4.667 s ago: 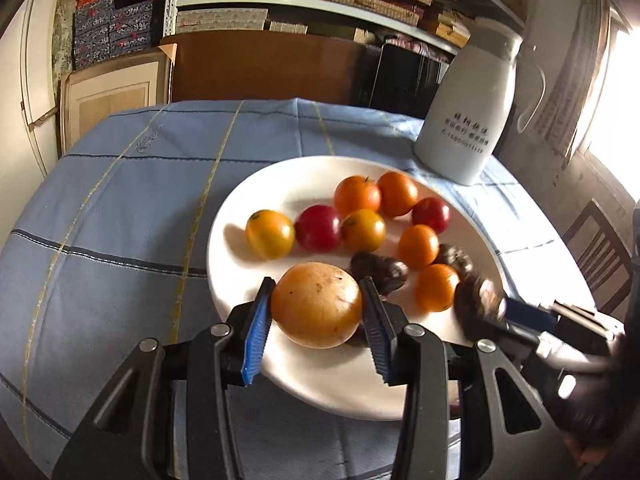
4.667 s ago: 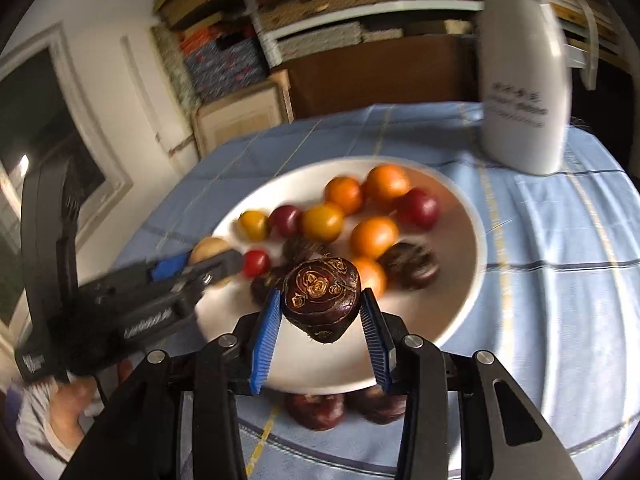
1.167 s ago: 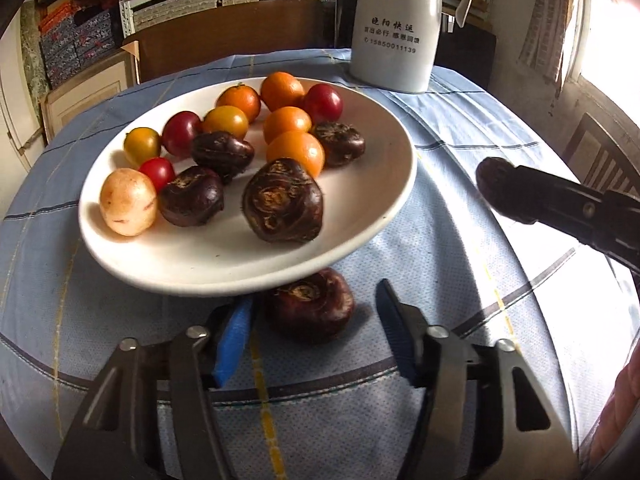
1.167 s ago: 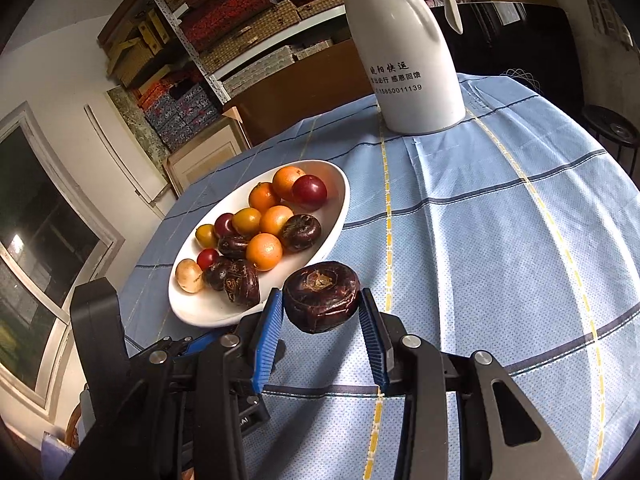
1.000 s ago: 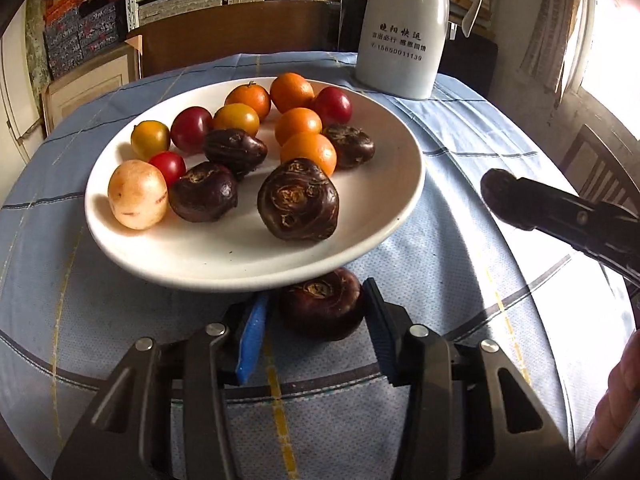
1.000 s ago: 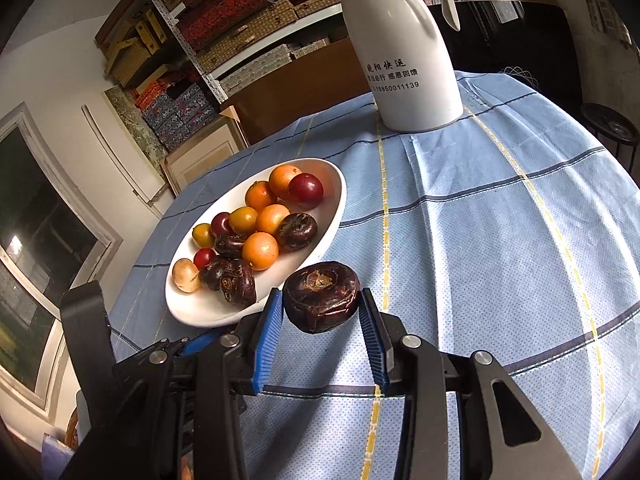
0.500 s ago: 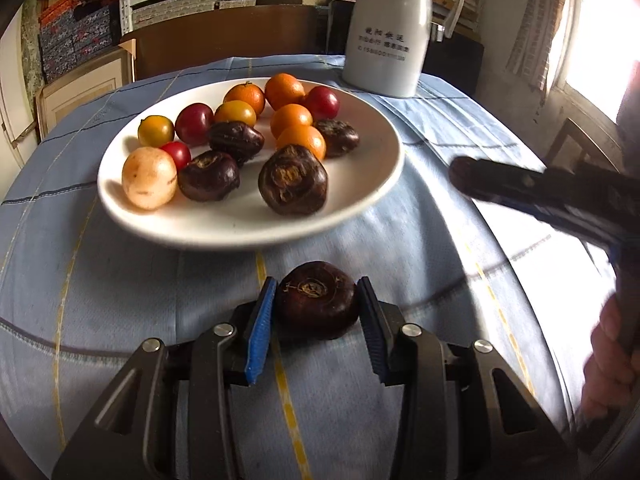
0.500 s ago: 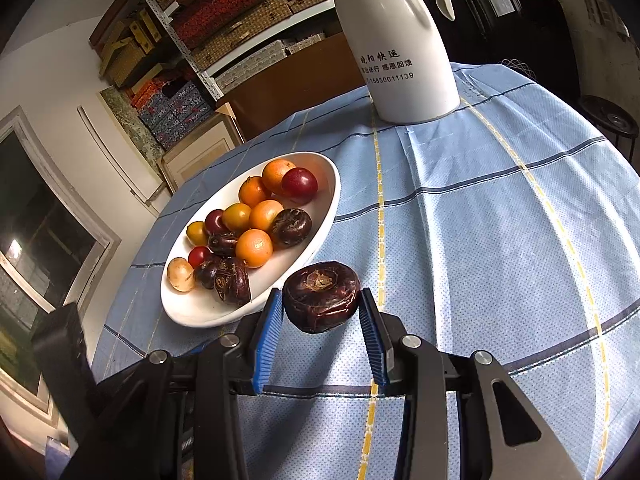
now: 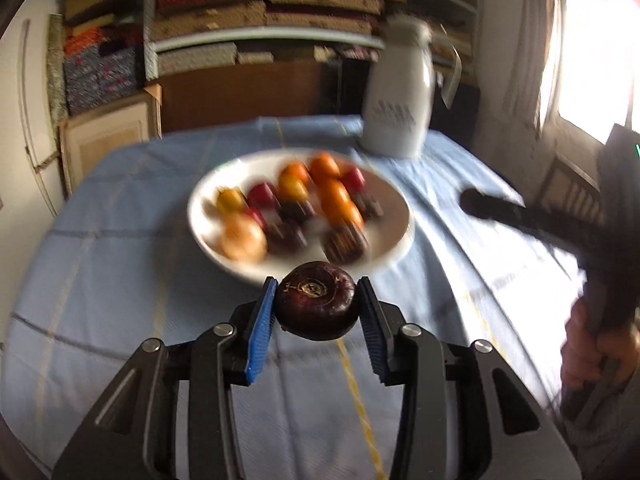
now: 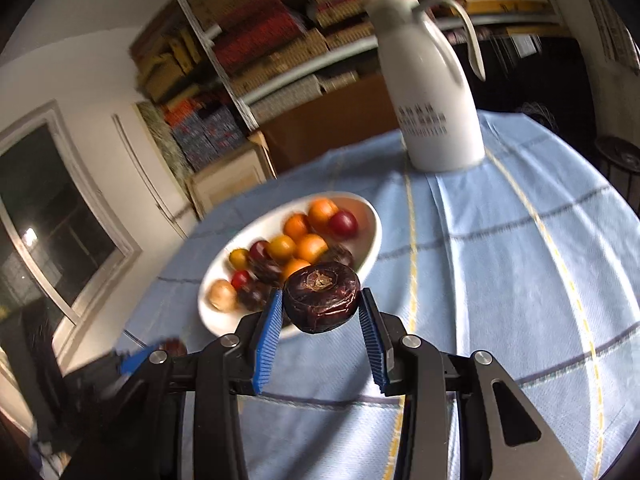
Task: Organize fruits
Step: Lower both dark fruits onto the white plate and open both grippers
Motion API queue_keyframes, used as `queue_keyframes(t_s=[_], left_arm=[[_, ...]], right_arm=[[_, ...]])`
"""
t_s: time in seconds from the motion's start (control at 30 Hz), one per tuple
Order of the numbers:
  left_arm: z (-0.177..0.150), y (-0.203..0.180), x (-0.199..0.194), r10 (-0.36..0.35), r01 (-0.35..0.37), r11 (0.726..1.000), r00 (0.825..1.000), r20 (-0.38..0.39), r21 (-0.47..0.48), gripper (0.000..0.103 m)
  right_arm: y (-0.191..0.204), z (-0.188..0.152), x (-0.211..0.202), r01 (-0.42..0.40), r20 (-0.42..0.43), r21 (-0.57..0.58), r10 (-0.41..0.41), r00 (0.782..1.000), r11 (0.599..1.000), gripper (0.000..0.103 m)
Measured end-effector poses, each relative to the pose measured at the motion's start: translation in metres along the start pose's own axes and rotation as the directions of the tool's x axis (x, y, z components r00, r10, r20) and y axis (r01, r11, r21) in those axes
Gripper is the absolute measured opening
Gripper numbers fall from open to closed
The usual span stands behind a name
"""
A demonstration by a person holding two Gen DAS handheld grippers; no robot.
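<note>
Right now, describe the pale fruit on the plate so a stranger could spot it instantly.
Find the white plate on the blue cloth, in front of the white jug. At its near left end lies the pale fruit. It is the only tan one; its neighbours are red, orange or dark brown.

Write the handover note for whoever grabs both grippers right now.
Left gripper: shut on a dark water chestnut, held above the blue tablecloth just short of the white plate.
Right gripper: shut on a second dark chestnut, also held in the air, plate ahead and to the left.
Plate holds orange, red and yellow fruits, one pale round fruit and several dark chestnuts. White jug stands beyond the plate.
Done: both chestnuts gripped.
Left: set both down where they belong, probably with the dark ones on the plate.
</note>
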State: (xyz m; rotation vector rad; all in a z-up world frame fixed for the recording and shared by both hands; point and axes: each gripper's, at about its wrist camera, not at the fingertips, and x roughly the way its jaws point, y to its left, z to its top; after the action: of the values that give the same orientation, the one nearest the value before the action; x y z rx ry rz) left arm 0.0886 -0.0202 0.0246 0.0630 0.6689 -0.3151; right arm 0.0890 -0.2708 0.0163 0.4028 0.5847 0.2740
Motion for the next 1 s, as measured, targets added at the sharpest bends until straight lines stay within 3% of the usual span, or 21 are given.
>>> queue_keyframes(t_s=[0.17,0.37,0.57,0.7,0.77,0.9,0.97,1.0], left_arm=[[0.056,0.029,0.01,0.041,-0.04,0.999,0.998,0.055,-0.024,0.04],[0.093,0.055,0.076,0.033,-0.034,0.997,0.999,-0.014,-0.07,0.04],[0.104,0.069,0.154,0.028,-0.037,0.996,0.994,-0.109,-0.081,0.04],[0.098,0.074,0.174,0.013,-0.026,0.995,0.991,-0.134,-0.097,0.041],[0.095,0.076,0.175,0.002,-0.017,0.993,0.991,-0.132,-0.113,0.056],[0.098,0.078,0.144,0.014,-0.024,0.992,0.997,-0.081,-0.125,0.066],[0.1,0.078,0.123,0.017,-0.022,0.99,0.999,-0.042,-0.137,0.084],[0.097,0.077,0.103,0.023,-0.024,0.989,1.0,-0.004,-0.145,0.088]], right_arm=[[0.018,0.035,0.016,0.004,-0.017,-0.05,-0.004,1.0,0.999,0.039],[0.05,0.052,0.081,0.008,-0.097,-0.165,-0.025,0.995,0.986,0.039],[0.064,0.042,0.149,0.041,-0.194,-0.26,-0.093,0.977,0.965,0.039],[0.068,0.035,0.168,0.065,-0.216,-0.316,-0.139,0.966,0.947,0.04],[0.067,0.034,0.165,0.081,-0.202,-0.324,-0.153,0.968,0.943,0.046],[0.064,0.047,0.132,0.06,-0.134,-0.253,-0.096,0.986,0.966,0.049],[0.069,0.055,0.103,0.045,-0.07,-0.237,-0.064,0.995,0.971,0.053],[0.071,0.057,0.09,0.041,-0.04,-0.232,-0.051,0.998,0.972,0.057]])
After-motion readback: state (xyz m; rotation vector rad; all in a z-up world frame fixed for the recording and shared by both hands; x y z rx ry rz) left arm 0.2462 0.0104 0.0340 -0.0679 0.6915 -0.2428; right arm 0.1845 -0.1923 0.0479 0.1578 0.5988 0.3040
